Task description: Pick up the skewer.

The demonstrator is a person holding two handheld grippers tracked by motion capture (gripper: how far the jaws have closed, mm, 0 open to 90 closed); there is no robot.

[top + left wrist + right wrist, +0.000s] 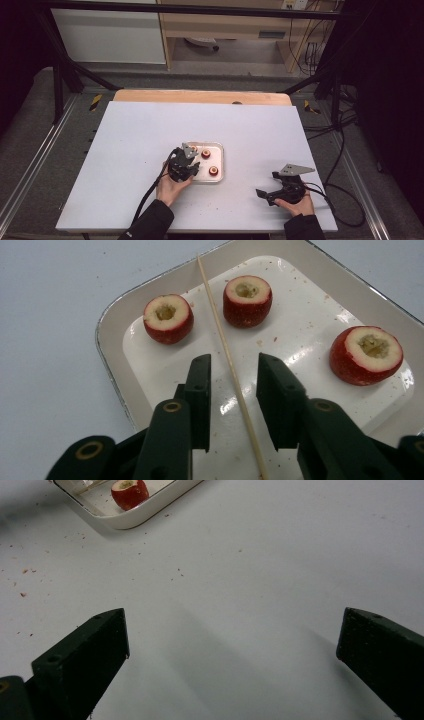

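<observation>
Left claw (232, 385) apart astride skewer (227, 360) over tray (107, 325) | right claw (232, 650) apart, bare table (280, 555)

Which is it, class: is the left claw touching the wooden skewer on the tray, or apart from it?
Apart. The left gripper view shows the left claw open, with white tray visible between each jaw and the skewer.

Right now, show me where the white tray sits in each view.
High view: the tray lies near the table's centre, just left of the middle.
Left gripper view: the tray spreads across the centre and right, beneath the jaws.
Right gripper view: a corner of the tray sits at top left.
Shared landmark: cored red fruit in it.
</observation>
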